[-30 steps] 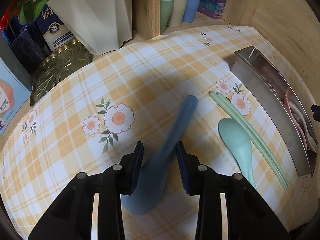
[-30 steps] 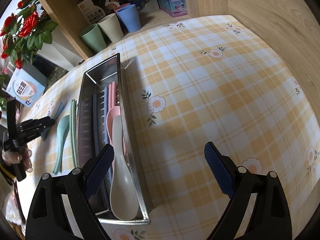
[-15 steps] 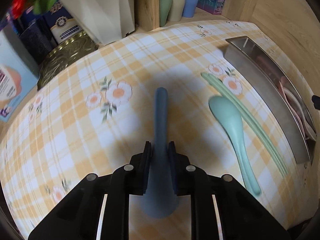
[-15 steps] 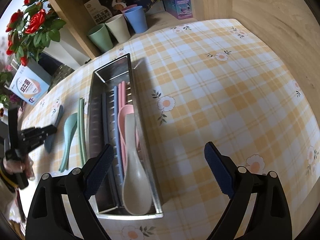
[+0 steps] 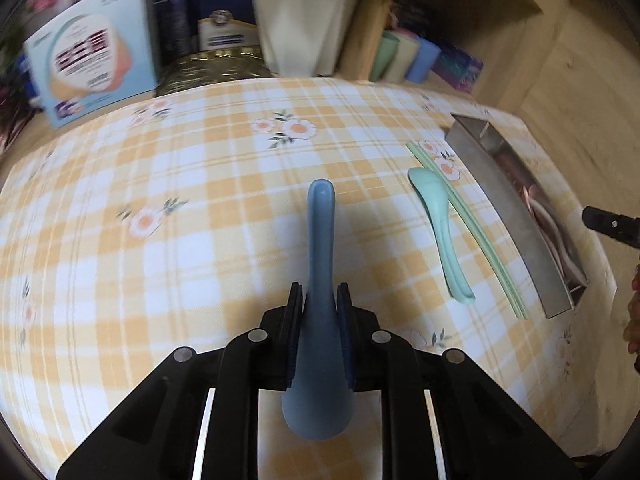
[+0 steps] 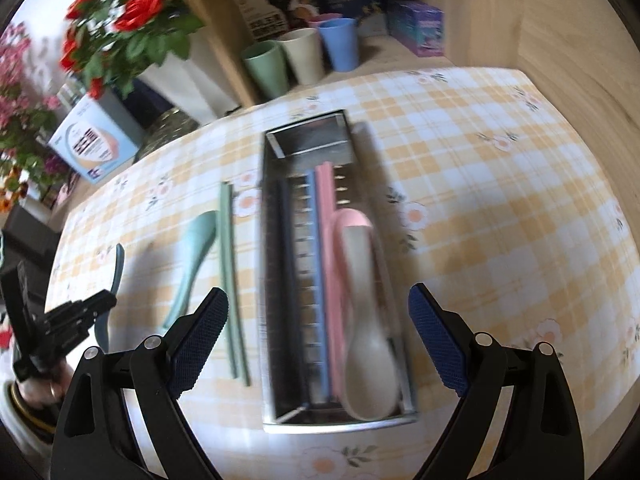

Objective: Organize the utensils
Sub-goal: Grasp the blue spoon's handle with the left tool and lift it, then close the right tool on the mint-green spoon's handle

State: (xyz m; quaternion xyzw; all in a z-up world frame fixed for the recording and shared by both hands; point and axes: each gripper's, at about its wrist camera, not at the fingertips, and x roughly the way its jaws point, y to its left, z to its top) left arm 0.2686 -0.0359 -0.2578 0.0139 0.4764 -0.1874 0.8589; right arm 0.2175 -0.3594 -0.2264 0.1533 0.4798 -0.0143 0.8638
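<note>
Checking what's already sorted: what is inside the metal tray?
In the metal tray: a cream spoon lying on a pink spoon, plus pink chopsticks and blue chopsticks. Anything beneath the spoons is hidden.

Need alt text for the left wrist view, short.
The left gripper is shut on a blue spoon above a yellow plaid tablecloth. To the right lie a green spoon, green chopsticks and a metal tray.
</note>
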